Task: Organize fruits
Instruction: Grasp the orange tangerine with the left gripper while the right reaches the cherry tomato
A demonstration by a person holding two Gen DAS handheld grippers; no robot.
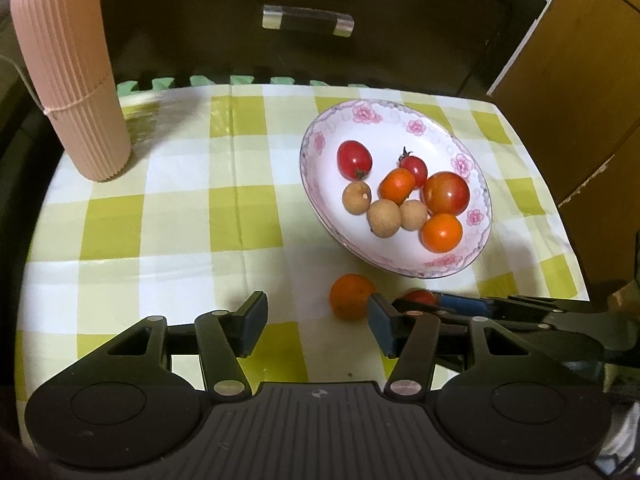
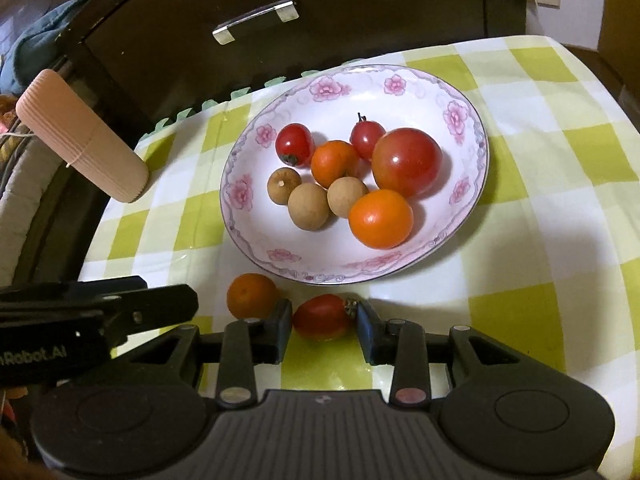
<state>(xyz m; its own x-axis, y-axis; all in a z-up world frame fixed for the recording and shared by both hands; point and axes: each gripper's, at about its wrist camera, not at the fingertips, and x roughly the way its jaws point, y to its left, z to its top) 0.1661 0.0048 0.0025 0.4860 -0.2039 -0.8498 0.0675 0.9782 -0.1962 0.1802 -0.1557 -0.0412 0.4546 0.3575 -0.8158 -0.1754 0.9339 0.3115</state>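
A white floral bowl (image 1: pixel 316 140) (image 2: pixel 472 128) holds several fruits: red tomatoes, small oranges and brown longans. A small orange (image 1: pixel 351 296) (image 2: pixel 252 295) lies on the checked cloth just in front of the bowl. A red oblong tomato (image 2: pixel 323 316) (image 1: pixel 420 297) lies beside it. My right gripper (image 2: pixel 323 326) has its jaws around this tomato, touching or nearly touching both ends. My left gripper (image 1: pixel 316 320) is open and empty, left of the loose orange. The right gripper also shows at the right of the left wrist view (image 1: pixel 464 304).
A ribbed pink cylinder (image 1: pixel 68 76) (image 2: pixel 80 136) stands at the table's back left. A dark cabinet with a metal handle (image 1: pixel 308 20) stands behind the table. A brown cardboard box (image 1: pixel 580 80) is at the right. The green-checked cloth (image 1: pixel 180 220) covers the table.
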